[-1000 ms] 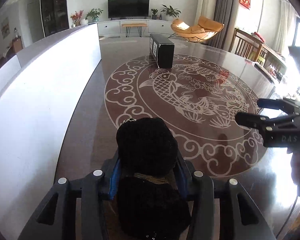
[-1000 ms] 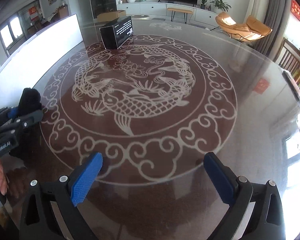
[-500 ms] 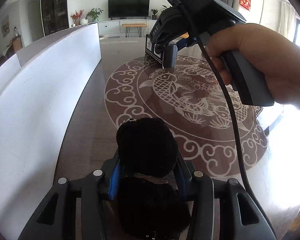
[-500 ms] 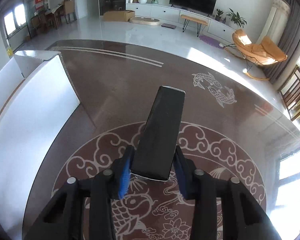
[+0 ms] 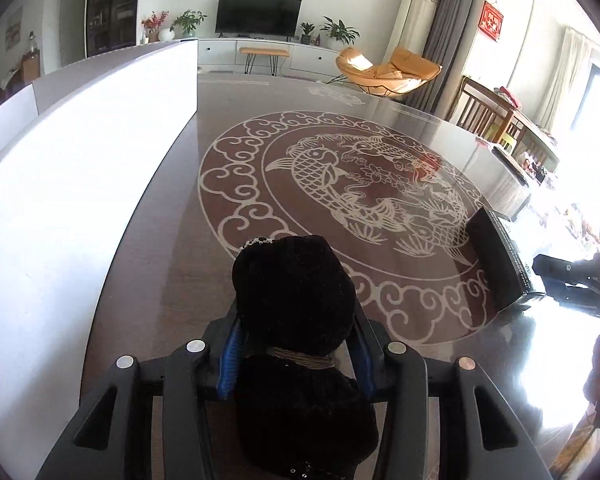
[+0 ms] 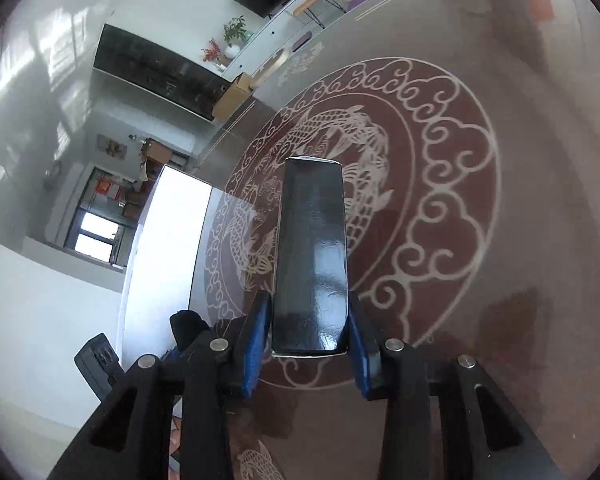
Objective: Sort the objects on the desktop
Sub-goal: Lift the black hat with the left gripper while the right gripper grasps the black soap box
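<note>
Gripping a black plush toy (image 5: 296,300), the left hand-held gripper (image 5: 296,364) clamps it between blue pads above the dark patterned table (image 5: 172,240), beside a white panel (image 5: 80,184). The right hand-held gripper (image 6: 306,340) has a glossy black box (image 6: 310,256) between its pads; its jaws have just widened slightly, and whether they press is unclear.

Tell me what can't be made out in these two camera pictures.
- Fuzzy black plush toy in the left gripper, left wrist view: its lower part is cut off by the bottom edge.
- Glossy black rectangular box in the right gripper, right wrist view: printing unreadable, only one face shows.
- Right gripper in the left wrist view: lost in window glare.
</note>
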{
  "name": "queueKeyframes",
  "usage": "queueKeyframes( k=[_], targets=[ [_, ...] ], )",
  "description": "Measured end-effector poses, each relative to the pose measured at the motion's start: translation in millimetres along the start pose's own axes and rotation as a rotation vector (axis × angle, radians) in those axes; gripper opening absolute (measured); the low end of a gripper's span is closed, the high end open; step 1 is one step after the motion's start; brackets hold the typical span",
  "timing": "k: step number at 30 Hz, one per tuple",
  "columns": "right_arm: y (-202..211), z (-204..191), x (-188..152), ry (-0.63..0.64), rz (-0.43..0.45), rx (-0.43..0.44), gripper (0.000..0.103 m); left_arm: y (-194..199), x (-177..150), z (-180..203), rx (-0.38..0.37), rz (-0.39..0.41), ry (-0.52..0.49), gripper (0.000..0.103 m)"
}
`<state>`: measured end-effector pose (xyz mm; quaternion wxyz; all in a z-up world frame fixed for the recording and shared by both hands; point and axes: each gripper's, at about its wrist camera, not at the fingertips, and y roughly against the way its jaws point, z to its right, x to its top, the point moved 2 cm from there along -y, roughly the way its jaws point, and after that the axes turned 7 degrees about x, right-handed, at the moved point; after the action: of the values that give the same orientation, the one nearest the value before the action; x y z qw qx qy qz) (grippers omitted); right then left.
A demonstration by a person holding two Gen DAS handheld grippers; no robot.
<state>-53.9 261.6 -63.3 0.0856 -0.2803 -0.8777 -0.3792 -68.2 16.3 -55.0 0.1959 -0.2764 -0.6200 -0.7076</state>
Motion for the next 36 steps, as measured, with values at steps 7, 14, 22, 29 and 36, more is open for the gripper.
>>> queueKeyframes(
  k=[7, 14, 22, 29, 36],
  targets=[
    [24, -20, -17, 0.285, 0.02, -0.311, 0.094, 0, -10, 35, 0.071, -0.017, -0.057, 0.074],
    [-27, -37, -4, 0.412, 0.015, -0.518, 0.098, -9, -9, 39, 0.156, -0.069, -0.091, 0.103],
    [-46, -32, -21, 0.44, 0.048, -0.523, 0.103, -9, -9, 40, 0.16, -0.069, -0.093, 0.103],
    [-47, -32, -21, 0.44, 0.048, -0.523, 0.103, -9, -10, 41, 0.161, -0.068, -0.093, 0.103],
    [-47, -32, -21, 0.44, 0.048, -0.523, 0.103, -9, -9, 41, 0.16, -0.069, -0.093, 0.103]
  ],
)
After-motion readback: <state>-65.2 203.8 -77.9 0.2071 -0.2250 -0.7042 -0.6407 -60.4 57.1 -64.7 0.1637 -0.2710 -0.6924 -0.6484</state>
